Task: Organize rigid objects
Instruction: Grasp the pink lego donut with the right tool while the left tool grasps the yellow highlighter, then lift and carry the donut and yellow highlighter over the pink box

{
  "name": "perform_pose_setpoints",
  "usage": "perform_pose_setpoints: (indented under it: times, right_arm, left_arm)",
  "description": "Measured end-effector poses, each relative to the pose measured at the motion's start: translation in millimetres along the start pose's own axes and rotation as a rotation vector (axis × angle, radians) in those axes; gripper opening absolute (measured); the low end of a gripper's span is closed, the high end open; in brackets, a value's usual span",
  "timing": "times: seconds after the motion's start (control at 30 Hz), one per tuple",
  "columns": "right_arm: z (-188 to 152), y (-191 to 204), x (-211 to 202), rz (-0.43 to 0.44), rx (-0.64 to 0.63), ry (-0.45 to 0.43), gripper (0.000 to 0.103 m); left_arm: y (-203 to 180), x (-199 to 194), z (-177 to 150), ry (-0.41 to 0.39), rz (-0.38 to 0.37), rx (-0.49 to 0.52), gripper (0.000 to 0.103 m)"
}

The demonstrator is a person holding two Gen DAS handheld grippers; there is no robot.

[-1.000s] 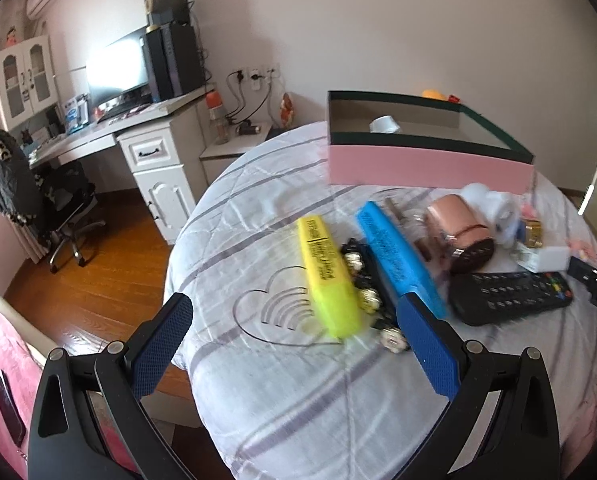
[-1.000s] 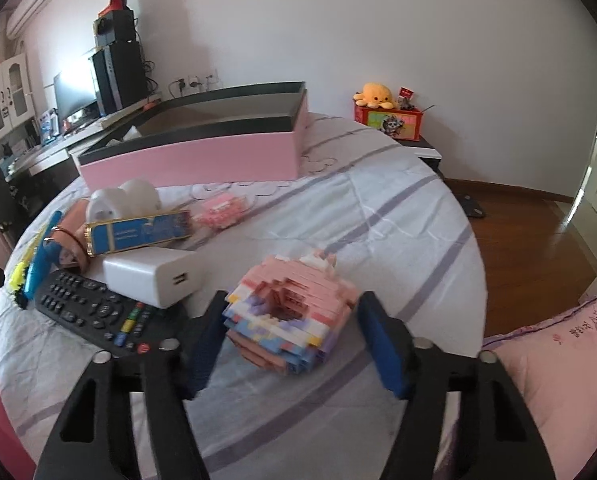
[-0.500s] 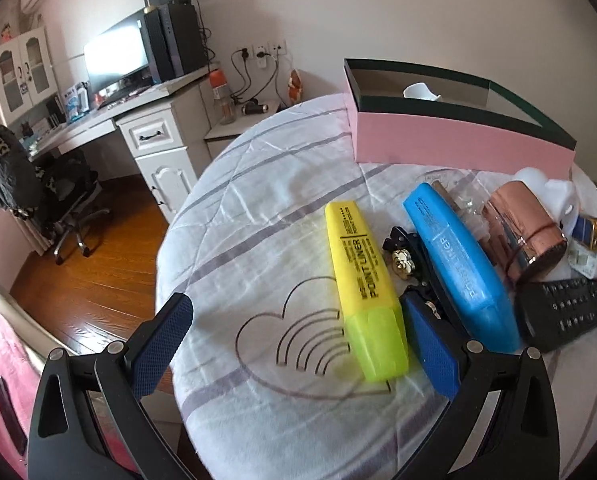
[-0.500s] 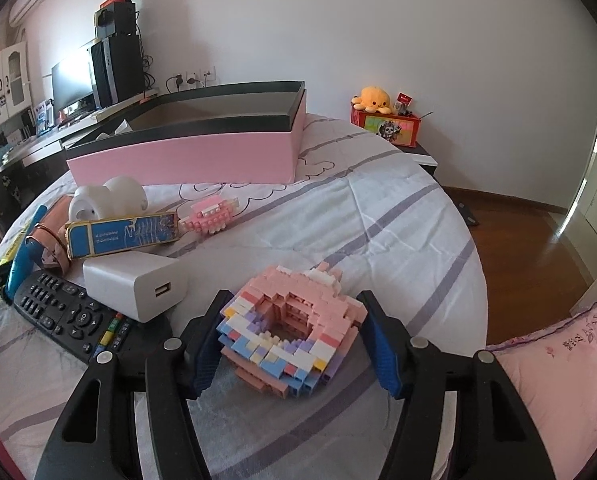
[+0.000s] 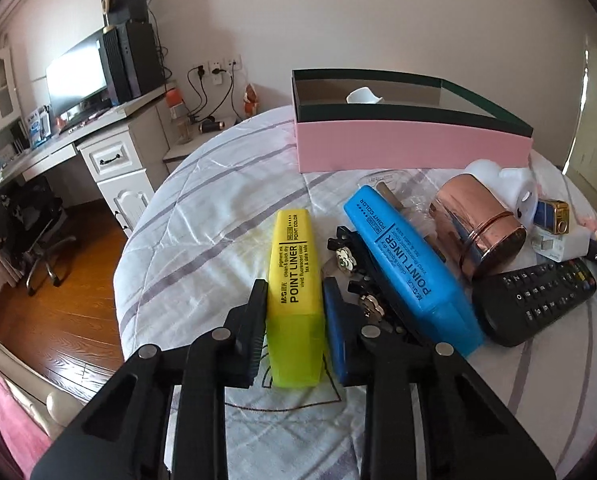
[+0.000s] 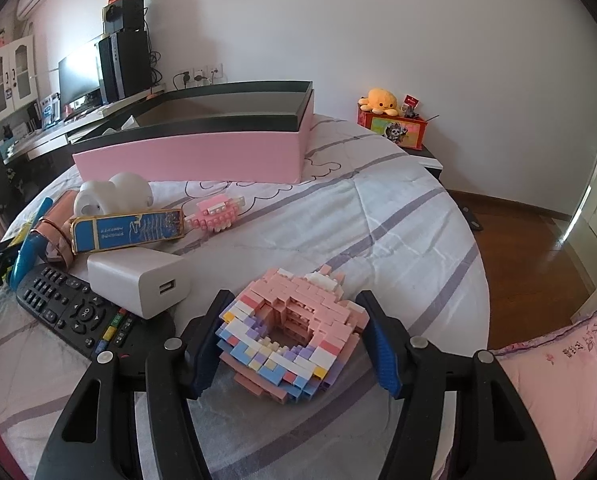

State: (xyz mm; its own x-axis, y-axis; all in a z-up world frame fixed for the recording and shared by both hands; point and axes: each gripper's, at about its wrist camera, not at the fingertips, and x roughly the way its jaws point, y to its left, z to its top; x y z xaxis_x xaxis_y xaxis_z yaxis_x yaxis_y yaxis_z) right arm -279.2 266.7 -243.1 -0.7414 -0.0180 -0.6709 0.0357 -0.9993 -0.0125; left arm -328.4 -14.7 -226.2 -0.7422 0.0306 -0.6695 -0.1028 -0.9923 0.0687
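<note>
My left gripper (image 5: pixel 294 308) is shut on the near end of a yellow highlighter-shaped box (image 5: pixel 294 276) that lies on the bed cover. A blue one (image 5: pixel 406 260) lies just right of it, with black hair clips (image 5: pixel 358 280) between. My right gripper (image 6: pixel 294 324) is open, its jaws on either side of a pink-and-blue brick-built donut (image 6: pixel 294 328); the left pad touches it, the right pad stands a little apart. The pink open box (image 5: pixel 410 148) stands at the back, also in the right wrist view (image 6: pixel 194 156).
A copper cylinder (image 5: pixel 478 224), a black remote (image 5: pixel 534 300), a white charger (image 6: pixel 138 280), a blue-and-gold case (image 6: pixel 126 232), a white figure (image 6: pixel 114 192) and a small pink brick model (image 6: pixel 218 212) crowd the bed. Its round edge drops to wooden floor (image 5: pixel 66 292).
My left gripper moved forward and closed on the yellow highlighter box. My right gripper advanced around the brick donut and narrowed slightly.
</note>
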Motion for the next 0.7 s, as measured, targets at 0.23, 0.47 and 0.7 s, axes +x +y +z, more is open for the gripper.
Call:
perform_pose_setpoints:
  times: [0.23, 0.47, 0.7]
  right_arm:
    - [-0.9, 0.1, 0.5, -0.006, 0.004, -0.008, 0.063]
    - [0.2, -0.1, -0.9, 0.007, 0.004, -0.004, 0.063]
    - [2.2, 2.3, -8.8, 0.044, 0.004, -0.012, 0.063]
  left_arm:
    - [0.9, 4.6, 3.2, -0.004, 0.001, -0.018, 0.028]
    - [0.6, 2.3, 3.0, -0.008, -0.009, -0.021, 0.027]
    - [2.9, -9.3, 1.9, -0.018, -0.059, -0.045, 0.027]
